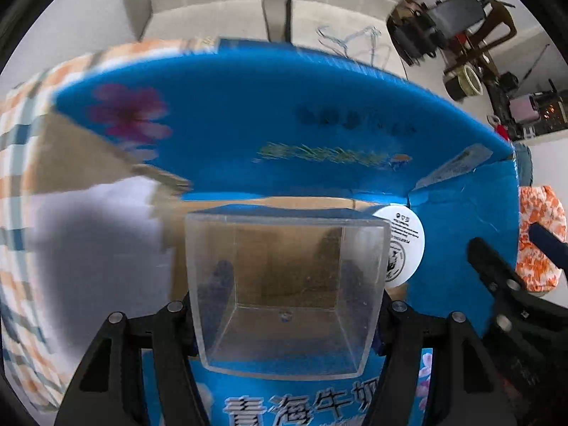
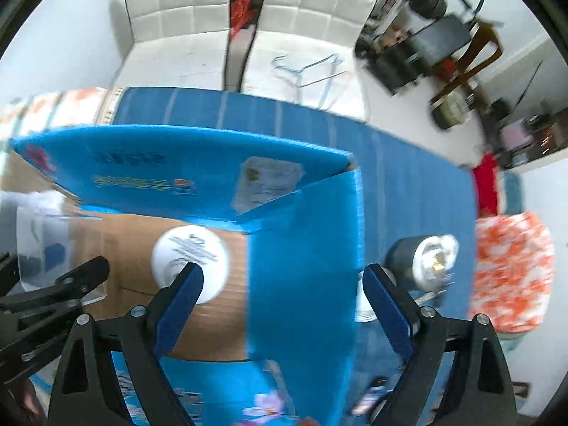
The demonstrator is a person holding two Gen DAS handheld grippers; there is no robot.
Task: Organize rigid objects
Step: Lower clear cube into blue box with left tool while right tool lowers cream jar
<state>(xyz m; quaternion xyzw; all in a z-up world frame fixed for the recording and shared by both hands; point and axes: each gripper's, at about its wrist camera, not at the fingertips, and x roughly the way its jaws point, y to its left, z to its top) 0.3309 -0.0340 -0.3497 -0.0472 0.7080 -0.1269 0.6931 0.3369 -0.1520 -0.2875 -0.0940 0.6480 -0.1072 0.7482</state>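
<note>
My left gripper [image 1: 284, 305] is shut on a clear plastic square box [image 1: 287, 291] and holds it over the open blue cardboard carton [image 1: 248, 127]. A white round lid-shaped container [image 1: 404, 245] lies inside the carton on its brown bottom; it also shows in the right wrist view [image 2: 190, 259]. My right gripper [image 2: 280, 284] is open and empty above the carton's right wall [image 2: 301, 248]. The clear box [image 2: 53, 248] and left gripper show at the left of the right wrist view. A dark cylinder with a white end [image 2: 422, 259] lies outside the carton to the right.
The carton stands on a blue mat [image 2: 408, 177] over a checked cloth [image 1: 21, 177]. An orange-and-white patterned thing [image 2: 511, 277] lies at the right. White chairs [image 2: 198, 17] and wire hangers [image 2: 312, 67] are behind; dark furniture clutter [image 2: 426, 46] at the back right.
</note>
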